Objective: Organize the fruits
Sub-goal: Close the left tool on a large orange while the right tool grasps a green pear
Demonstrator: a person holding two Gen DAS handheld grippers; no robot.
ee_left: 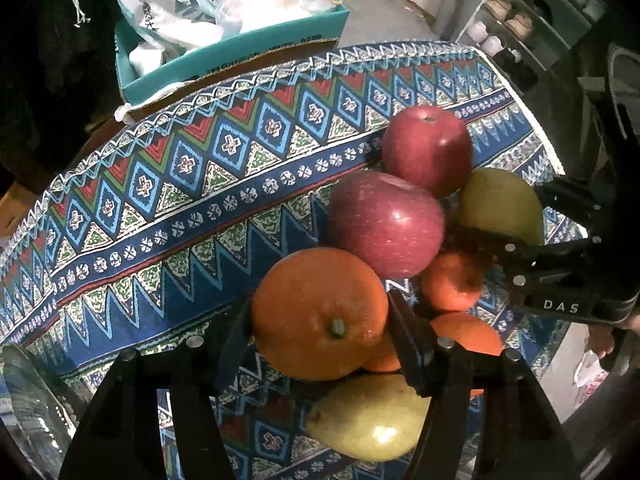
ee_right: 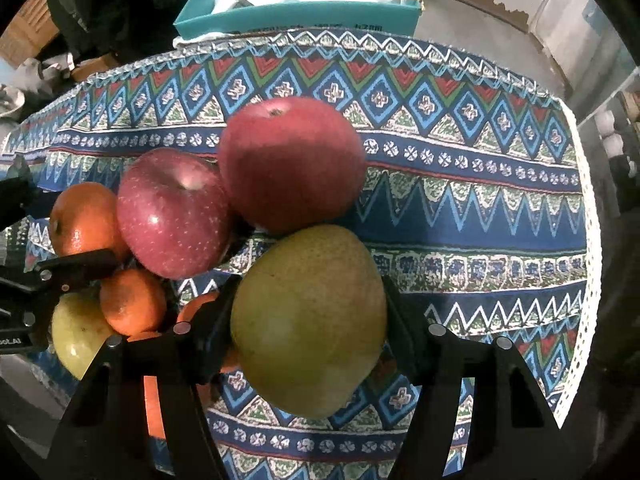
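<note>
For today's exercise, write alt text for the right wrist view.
The right gripper clasps a yellow-green pear above a blue patterned tablecloth. Two red apples and small oranges cluster behind, left.

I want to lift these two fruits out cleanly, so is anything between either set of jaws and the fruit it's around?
Nothing visible. The left gripper jaws flank the large orange, and the right gripper jaws flank the green pear. Neighbouring apples and small oranges crowd close beside both, outside the jaws.
</note>
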